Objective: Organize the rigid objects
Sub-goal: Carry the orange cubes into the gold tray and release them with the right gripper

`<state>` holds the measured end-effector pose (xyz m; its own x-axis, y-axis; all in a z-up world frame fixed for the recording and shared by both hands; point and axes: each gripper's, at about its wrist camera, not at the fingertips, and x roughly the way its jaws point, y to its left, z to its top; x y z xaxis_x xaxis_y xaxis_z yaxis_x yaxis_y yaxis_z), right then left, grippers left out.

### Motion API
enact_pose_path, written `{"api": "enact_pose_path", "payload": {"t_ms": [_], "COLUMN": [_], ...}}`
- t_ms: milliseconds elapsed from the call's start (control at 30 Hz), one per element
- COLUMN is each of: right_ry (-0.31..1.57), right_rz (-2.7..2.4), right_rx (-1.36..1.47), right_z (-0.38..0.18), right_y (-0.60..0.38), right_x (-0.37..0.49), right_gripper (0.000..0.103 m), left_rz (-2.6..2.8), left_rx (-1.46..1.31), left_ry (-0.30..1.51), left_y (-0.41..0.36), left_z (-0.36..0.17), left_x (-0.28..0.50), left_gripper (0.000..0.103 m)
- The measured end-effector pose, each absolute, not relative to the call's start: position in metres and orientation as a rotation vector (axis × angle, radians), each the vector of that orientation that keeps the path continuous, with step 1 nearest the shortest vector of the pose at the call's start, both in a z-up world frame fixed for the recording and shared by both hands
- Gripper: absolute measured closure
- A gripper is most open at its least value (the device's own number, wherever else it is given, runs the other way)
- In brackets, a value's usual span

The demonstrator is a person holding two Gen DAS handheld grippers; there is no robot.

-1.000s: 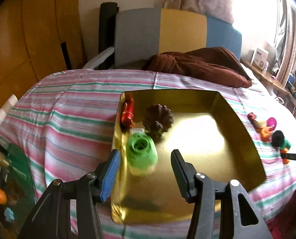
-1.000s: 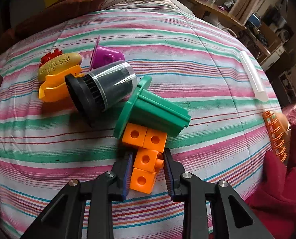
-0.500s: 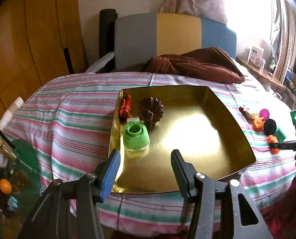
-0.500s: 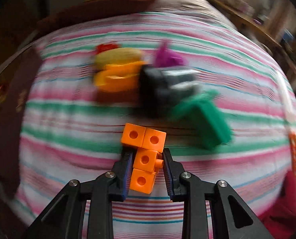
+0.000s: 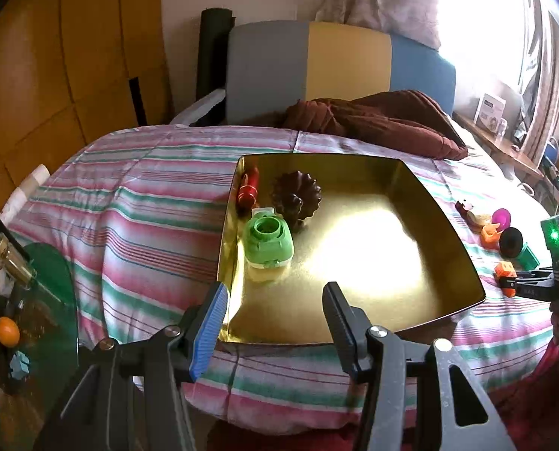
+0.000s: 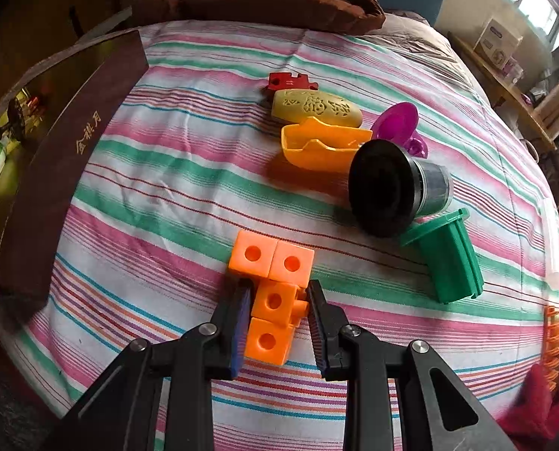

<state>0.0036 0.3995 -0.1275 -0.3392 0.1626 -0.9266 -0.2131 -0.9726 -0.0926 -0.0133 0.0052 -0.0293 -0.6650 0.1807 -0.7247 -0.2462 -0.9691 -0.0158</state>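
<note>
My right gripper (image 6: 278,295) is shut on an orange block piece (image 6: 274,283) made of linked cubes, lifted above the striped bedcover. The same gripper (image 5: 512,285) with the orange piece (image 5: 505,270) shows at the right edge of the left wrist view. A gold tray (image 5: 429,203) lies on the bed holding a green lid-like toy (image 5: 268,242), a dark fluted mould (image 5: 297,197) and a red tube (image 5: 248,187). My left gripper (image 5: 275,302) hangs open and empty over the tray's near edge. The tray's dark outer wall (image 6: 65,158) sits left in the right wrist view.
Loose on the bedcover lie a green bin (image 6: 450,255), a black cup (image 6: 396,188), an orange boat (image 6: 322,143), a yellow carved piece (image 6: 317,107), a red piece (image 6: 290,82) and a purple piece (image 6: 398,122). A brown blanket (image 5: 377,120) lies behind the tray. A glass side table (image 5: 27,300) stands left.
The right gripper rolled and swung left with the orange piece, so the tray's wall came into its view. The left gripper drew back from the tray, which now looks smaller.
</note>
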Motion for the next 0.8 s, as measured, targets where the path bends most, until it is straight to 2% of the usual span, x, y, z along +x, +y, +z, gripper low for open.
{"api": "enact_pose_path", "payload": {"t_ms": [400,567,800], "right_ry": [0.047,0.172,0.290], "right_rz": [2.390,2.465,2.688], "right_rx": [-1.659,-1.580,-1.398], "right_z": [-0.121,-0.103,-0.047], "right_y": [0.378,0.369,0.333], "right_x": [0.000,-0.006,-0.016], "right_gripper": [0.075,0.075,0.075], "left_rz": [2.681,2.685,2.713], "left_rx": [-1.145,-1.162,-1.174], "left_ry": [0.102,0.094,0.053], "left_y": [-0.004,-0.010,-0.022], "left_z": [-0.029,-0.033,-0.034], "left_x": [-0.011,-0.011,-0.014], "left_gripper": [0.050,0.050,0.050]}}
